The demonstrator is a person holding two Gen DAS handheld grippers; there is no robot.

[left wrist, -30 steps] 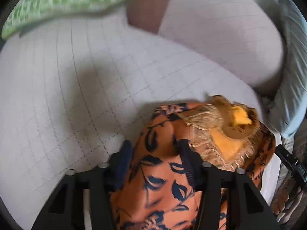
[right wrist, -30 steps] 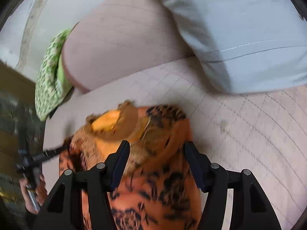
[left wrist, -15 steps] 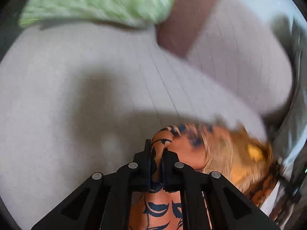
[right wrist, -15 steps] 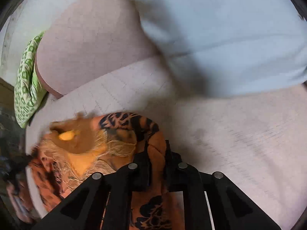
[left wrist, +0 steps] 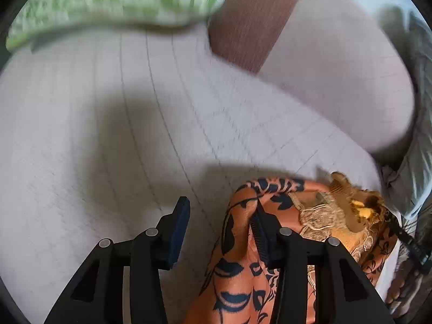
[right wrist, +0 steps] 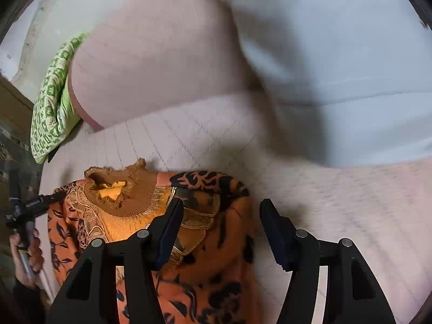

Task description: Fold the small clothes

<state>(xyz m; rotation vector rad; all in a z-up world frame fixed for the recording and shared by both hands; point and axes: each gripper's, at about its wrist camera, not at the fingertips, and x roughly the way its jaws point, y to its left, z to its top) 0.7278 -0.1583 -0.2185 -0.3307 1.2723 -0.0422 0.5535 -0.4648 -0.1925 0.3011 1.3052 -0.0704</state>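
Observation:
A small orange garment (left wrist: 243, 245) with dark leaf print and a gold embroidered neck lies on the pale checked bed sheet (left wrist: 108, 162). It also shows in the right wrist view (right wrist: 205, 264). My left gripper (left wrist: 218, 232) is open, its right finger resting against a raised fold of the garment. My right gripper (right wrist: 221, 229) is open over the garment's right edge, holding nothing. The other gripper (right wrist: 29, 208) and the hand on it show at the left of the right wrist view.
A green patterned pillow (left wrist: 113, 2) lies at the far left, a pink pillow (right wrist: 151, 70) behind the garment and a pale blue pillow (right wrist: 337, 54) at the right. The bed's edge (left wrist: 388, 270) runs close beside the garment.
Both grippers were shut on folds of the orange garment half a second ago and have now opened. The garment lies released on the sheet.

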